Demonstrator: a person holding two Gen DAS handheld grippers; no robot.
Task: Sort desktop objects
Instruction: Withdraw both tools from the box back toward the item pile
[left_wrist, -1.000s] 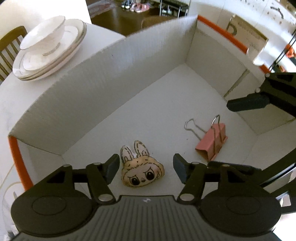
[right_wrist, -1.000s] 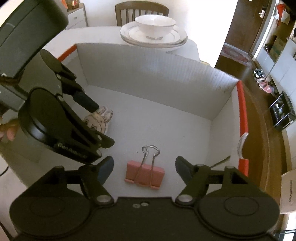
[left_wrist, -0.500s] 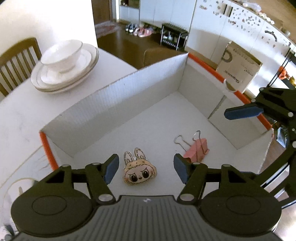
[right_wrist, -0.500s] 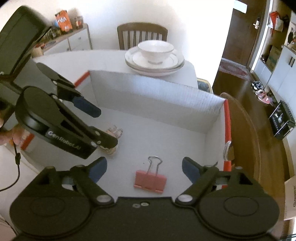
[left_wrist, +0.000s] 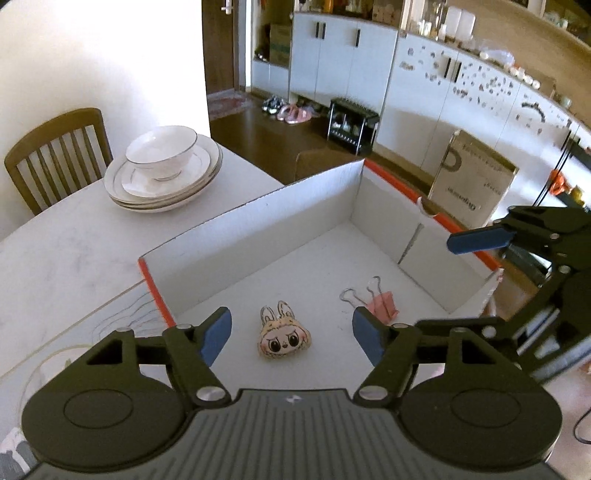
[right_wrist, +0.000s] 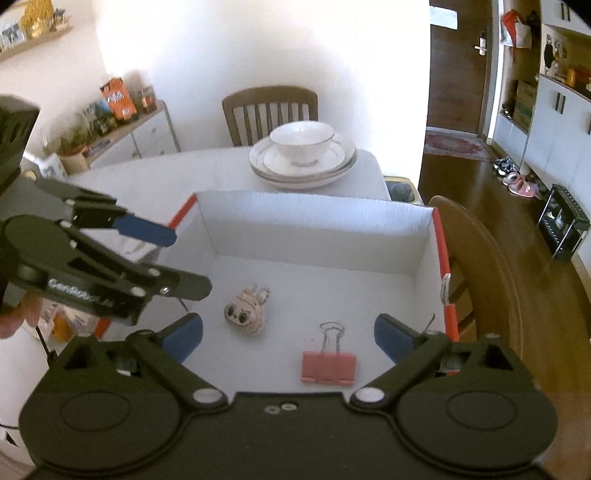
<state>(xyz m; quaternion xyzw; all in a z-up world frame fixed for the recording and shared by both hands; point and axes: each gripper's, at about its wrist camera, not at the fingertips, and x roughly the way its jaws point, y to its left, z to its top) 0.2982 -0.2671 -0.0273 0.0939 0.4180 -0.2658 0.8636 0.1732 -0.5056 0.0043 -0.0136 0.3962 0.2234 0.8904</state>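
The right gripper is hanging above a white box, and its jaws are opening with nothing between them. On the box floor a pink clip is lying near a small bunny charm, the two apart. The left gripper is reaching in from the left, over the box's edge. Behind the box a bowl is sitting on stacked plates, before a chair.
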